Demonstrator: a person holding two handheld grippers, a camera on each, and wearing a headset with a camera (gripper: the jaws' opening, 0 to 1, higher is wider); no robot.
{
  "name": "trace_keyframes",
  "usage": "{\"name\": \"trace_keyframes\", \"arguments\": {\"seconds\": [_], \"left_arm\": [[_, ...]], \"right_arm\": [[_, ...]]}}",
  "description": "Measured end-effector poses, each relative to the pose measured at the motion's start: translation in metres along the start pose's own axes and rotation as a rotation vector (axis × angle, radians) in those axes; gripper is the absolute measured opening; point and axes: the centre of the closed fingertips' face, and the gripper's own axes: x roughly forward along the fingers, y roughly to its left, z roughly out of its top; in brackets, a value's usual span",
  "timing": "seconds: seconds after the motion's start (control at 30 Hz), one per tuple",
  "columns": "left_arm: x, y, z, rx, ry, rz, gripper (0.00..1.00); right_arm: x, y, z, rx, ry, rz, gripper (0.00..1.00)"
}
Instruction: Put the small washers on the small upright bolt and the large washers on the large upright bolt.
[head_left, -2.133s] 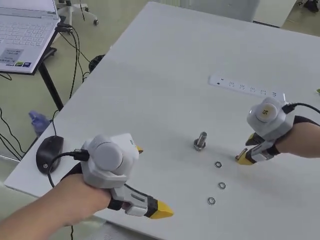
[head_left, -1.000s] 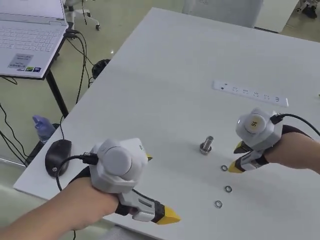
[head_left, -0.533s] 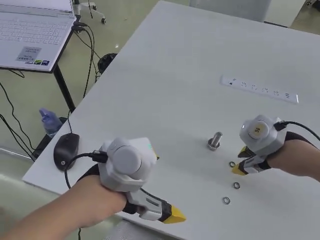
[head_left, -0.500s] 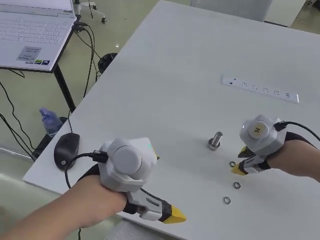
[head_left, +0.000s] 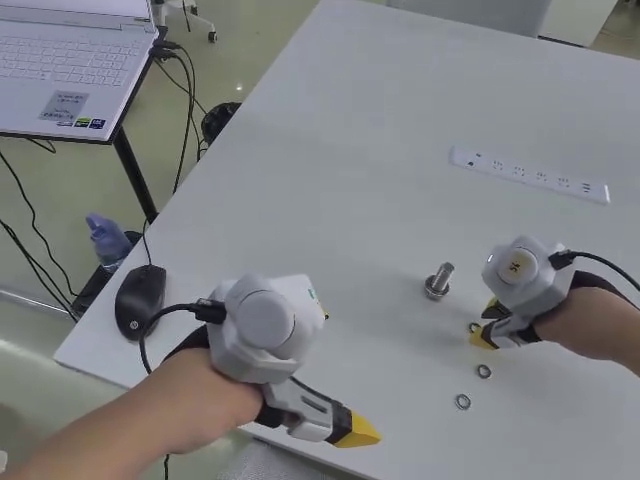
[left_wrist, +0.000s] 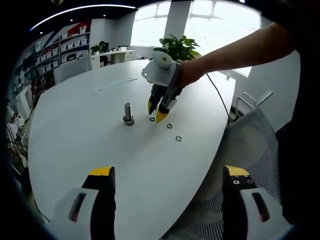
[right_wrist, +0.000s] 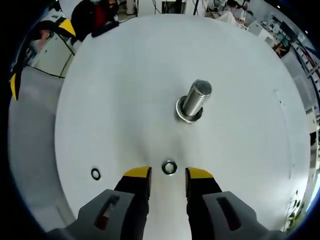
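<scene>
One steel bolt (head_left: 438, 281) stands upright on the white table (head_left: 350, 170); in the right gripper view the bolt (right_wrist: 192, 102) is just ahead of the jaws. Three small washers lie near it. My right gripper (head_left: 485, 325) is open, tips down at the table, with the nearest washer (right_wrist: 169, 167) lying between its yellow fingertips (right_wrist: 137, 173), untouched. Two more washers (head_left: 484, 371) (head_left: 463, 402) lie closer to me. My left gripper (left_wrist: 168, 172) is wide open and holds nothing; it hovers over the table's near edge (head_left: 340, 373), well left of the bolt (left_wrist: 128, 113).
A white power strip (head_left: 530, 175) lies beyond the bolt. A black mouse (head_left: 135, 300) sits on the table's near left corner. Off the table to the left stand a laptop (head_left: 60, 50) and a blue bottle (head_left: 108, 240) on the floor.
My right gripper has come in and down from the right until its tips straddle the nearest washer. The left gripper has kept its place; the head camera has shifted.
</scene>
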Motion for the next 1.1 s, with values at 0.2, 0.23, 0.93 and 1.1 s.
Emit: {"name": "trace_keyframes", "arguments": {"seconds": [0.2, 0.23, 0.93, 1.1], "left_arm": [[-0.0004, 0.0015, -0.0001, -0.004, 0.003, 0.001, 0.88], [-0.0005, 0.0016, 0.0001, -0.006, 0.002, 0.001, 0.88], [-0.0009, 0.0012, -0.008, -0.006, 0.019, -0.002, 0.84], [-0.0009, -0.0003, -0.0096, -0.008, 0.019, -0.003, 0.84]], "right_arm": [[0.0021, 0.001, -0.0011, 0.012, -0.005, 0.008, 0.28], [0.0017, 0.0002, -0.0012, 0.011, -0.006, 0.006, 0.29], [0.0049, -0.002, 0.0005, 0.013, 0.064, 0.012, 0.15], [0.0065, -0.0016, -0.0001, 0.01, 0.094, 0.006, 0.14]]}}
